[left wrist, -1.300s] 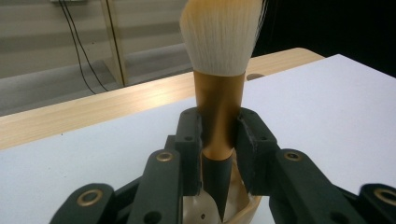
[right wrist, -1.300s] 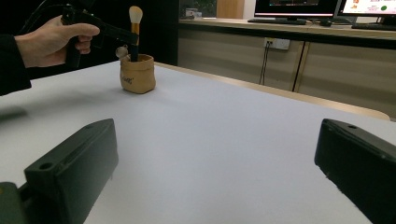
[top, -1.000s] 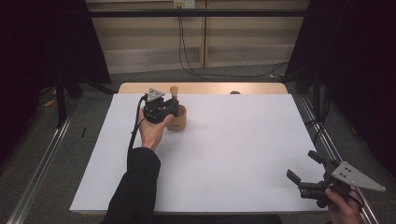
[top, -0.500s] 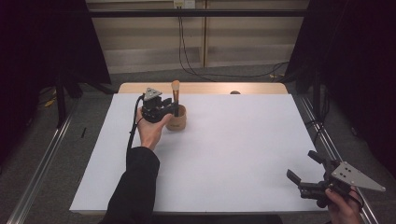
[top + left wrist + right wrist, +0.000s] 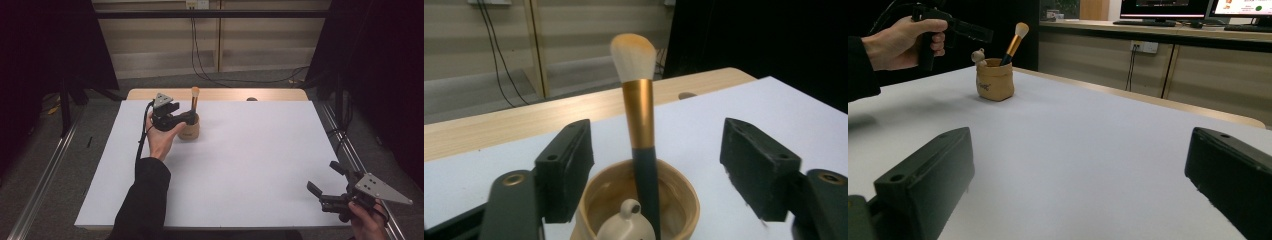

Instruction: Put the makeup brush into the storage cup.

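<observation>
A makeup brush (image 5: 639,100) with a gold ferrule and white bristles stands bristles-up in a small tan cup (image 5: 674,200), leaning on its rim. My left gripper (image 5: 656,150) hovers just over the cup (image 5: 190,131). Its jaws have just been opening, and the brush (image 5: 194,97) stands free between them, touched by neither pad. From the right gripper view the cup (image 5: 994,80), the brush (image 5: 1015,40) and the left gripper (image 5: 973,32) are far off. My right gripper (image 5: 325,187) is open and holds nothing, low at the table's near right corner.
A white sheet (image 5: 250,165) covers the table, with a strip of bare wood (image 5: 225,94) along the far edge. A small bear figure (image 5: 624,225) sits on the cup's rim. A small dark thing (image 5: 251,99) lies on the wood strip.
The left gripper's jaws have parted from the brush, which now stands on its own in the cup. Neither hand has moved.
</observation>
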`<state>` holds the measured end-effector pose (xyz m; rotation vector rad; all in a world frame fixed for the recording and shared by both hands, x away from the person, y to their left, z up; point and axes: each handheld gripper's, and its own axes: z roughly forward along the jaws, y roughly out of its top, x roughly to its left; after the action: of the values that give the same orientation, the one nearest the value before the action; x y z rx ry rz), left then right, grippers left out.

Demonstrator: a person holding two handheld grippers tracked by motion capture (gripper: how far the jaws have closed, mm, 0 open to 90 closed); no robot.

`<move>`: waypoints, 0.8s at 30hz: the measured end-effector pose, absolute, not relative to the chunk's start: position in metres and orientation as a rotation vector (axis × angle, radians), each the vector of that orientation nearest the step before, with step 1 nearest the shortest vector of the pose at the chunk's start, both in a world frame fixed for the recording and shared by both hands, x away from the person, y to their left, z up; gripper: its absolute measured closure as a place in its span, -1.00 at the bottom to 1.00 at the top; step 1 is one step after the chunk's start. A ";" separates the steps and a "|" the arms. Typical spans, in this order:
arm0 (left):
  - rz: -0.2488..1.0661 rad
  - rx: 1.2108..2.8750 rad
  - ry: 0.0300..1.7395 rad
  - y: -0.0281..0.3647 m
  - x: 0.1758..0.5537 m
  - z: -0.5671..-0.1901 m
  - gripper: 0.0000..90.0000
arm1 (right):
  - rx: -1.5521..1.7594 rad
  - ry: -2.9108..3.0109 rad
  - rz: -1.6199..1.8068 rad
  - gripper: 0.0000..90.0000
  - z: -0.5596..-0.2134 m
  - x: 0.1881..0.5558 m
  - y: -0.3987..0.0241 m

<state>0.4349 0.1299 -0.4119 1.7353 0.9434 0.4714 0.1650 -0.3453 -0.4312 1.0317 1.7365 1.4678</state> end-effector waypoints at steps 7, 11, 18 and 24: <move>0.501 1.732 0.968 0.135 0.436 -0.411 -0.67 | 1.030 1.736 1.469 -1.00 -0.432 0.167 -0.346; 0.500 1.740 0.996 0.138 0.438 -0.412 -0.80 | 1.032 1.736 1.471 -1.00 -0.433 0.169 -0.347; 0.483 1.753 0.989 0.139 0.435 -0.409 -0.94 | 1.028 1.735 1.474 -1.00 -0.433 0.170 -0.347; 0.505 1.761 0.965 0.134 0.429 -0.405 -0.94 | 1.030 1.737 1.470 -1.00 -0.431 0.165 -0.346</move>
<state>0.4290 0.1344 -0.4050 1.7612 0.9649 0.5050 0.1648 -0.3463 -0.4313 1.0300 1.7366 1.4704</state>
